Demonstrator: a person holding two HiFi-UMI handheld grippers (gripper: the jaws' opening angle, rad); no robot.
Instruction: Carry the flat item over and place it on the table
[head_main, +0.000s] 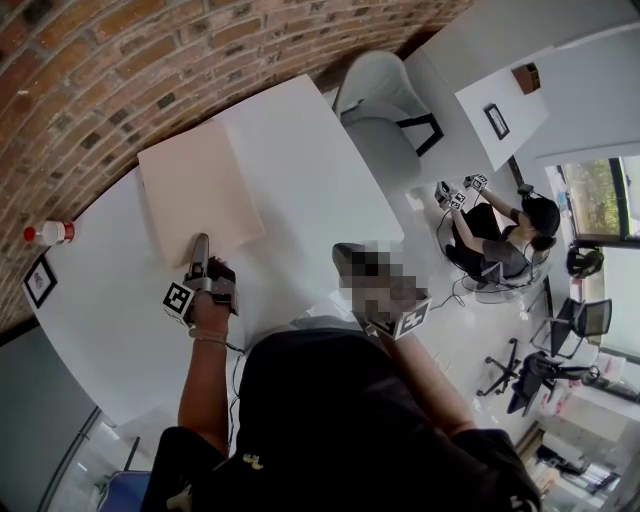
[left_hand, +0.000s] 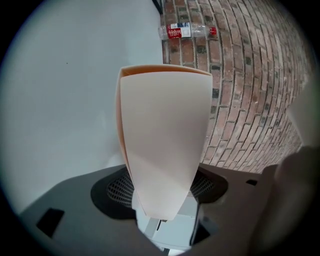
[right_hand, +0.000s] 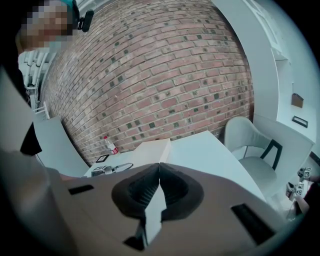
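Pale beige and smooth, the flat board (head_main: 200, 190) lies on the white table (head_main: 310, 170), its far edge toward the red brick wall (head_main: 150, 60). My left gripper (head_main: 200, 250) is at the board's near edge: its dark, ribbed pads stand apart with the thin sheet between them, and I see no pad pressing on it. From that gripper's own view a thin orange rim shows along one edge of the board. A clear plastic bottle (head_main: 48, 233) with a red cap and label stands by the wall, well apart from the board, and a small black picture frame (head_main: 40, 280) lies near it. A rounded white chair (head_main: 385, 110) sits past the table's far side. My right gripper (right_hand: 159, 170) is off the table, its jaws together on nothing.
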